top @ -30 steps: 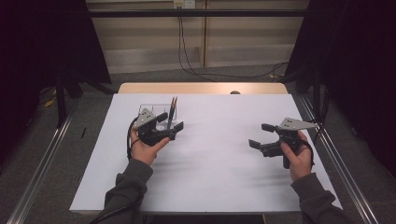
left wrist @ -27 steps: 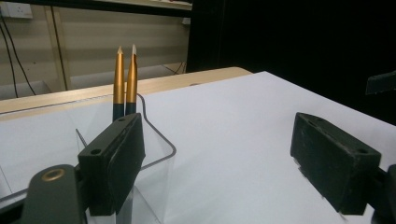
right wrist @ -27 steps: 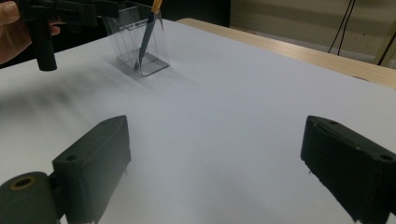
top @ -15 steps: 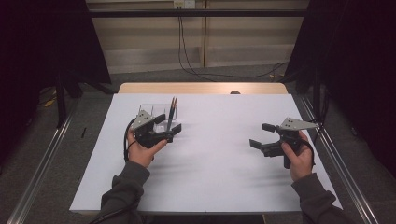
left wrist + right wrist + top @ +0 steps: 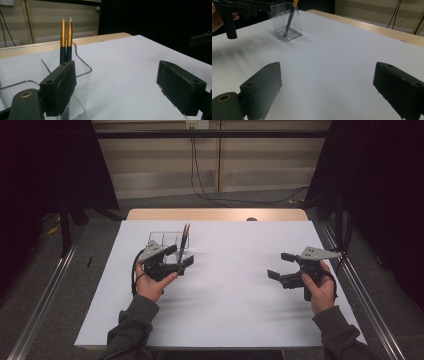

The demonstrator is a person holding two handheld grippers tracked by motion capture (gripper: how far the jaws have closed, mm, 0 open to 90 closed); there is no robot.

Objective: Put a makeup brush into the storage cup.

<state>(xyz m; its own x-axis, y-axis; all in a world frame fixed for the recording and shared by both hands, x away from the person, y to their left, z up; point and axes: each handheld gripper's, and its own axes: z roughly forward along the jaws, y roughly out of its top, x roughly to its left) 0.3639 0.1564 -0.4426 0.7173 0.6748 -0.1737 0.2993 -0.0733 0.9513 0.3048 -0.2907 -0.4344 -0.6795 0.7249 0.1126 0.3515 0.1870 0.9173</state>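
A clear plastic holder (image 5: 162, 240) stands at the back left of the white-covered table (image 5: 235, 300). Two dark pens with gold upper halves (image 5: 186, 232) lean in it, tips up. My left gripper (image 5: 181, 256) hovers just in front of the holder's right corner, open, with only bare table between its jaws. In the left gripper view the pens (image 5: 66, 37) and the holder (image 5: 83, 75) rise behind the left jaw. My right gripper (image 5: 279, 265) is held at the right side, open and empty. The right gripper view has the holder (image 5: 287, 23) and my left gripper (image 5: 242, 6) far off.
A strip of bare wooden tabletop (image 5: 215, 214) runs along the far edge, with a small dark object (image 5: 251, 219) on it. Metal rails (image 5: 365, 290) flank the table on the floor. Cables (image 5: 200, 180) hang at the back wall. Between the hands lies wide white surface.
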